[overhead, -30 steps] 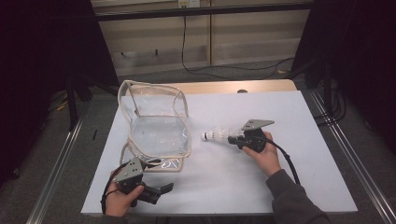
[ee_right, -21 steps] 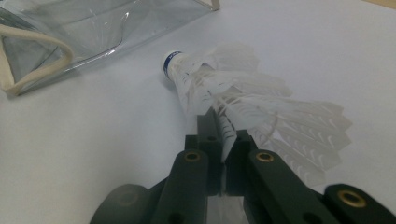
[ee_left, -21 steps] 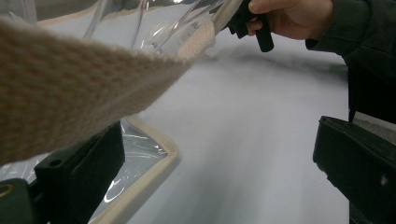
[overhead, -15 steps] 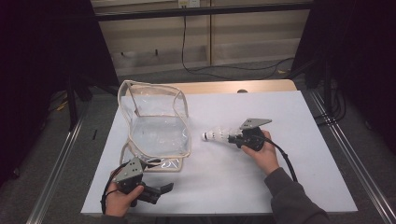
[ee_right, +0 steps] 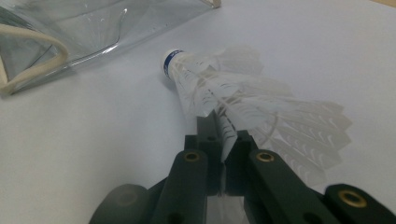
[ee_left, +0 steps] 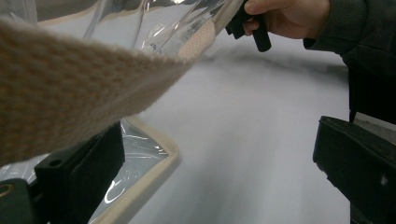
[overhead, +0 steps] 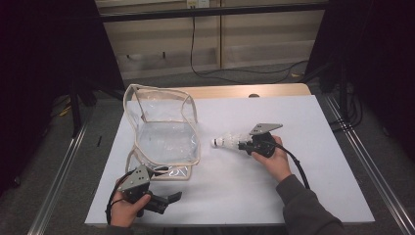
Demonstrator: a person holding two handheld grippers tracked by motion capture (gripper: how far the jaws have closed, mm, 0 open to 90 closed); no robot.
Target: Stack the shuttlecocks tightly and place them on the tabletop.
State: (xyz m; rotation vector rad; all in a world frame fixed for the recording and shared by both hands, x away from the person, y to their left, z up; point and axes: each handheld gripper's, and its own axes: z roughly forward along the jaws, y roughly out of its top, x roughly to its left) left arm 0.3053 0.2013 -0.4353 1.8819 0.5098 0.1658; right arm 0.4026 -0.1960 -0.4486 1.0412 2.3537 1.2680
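So the right claw was clamped on the feather skirt of a white shuttlecock, sitting a bit right of centre in the high view, with the cork nose pointing left toward the clear plastic bag. In the right gripper view you could see the jaws pinching one feather edge, the shuttlecock stretching away up the frame, its long axis in line with the claw and aimed at the bag in the upper left. The bag's opening was near the nose but not touching it, so that gap looked like the whole story for the next move. The left claw sat at the lower left, jaws spread wide, gripping nothing, right by the bag's near edge. White tabletop, dark room, cables on the floor behind.
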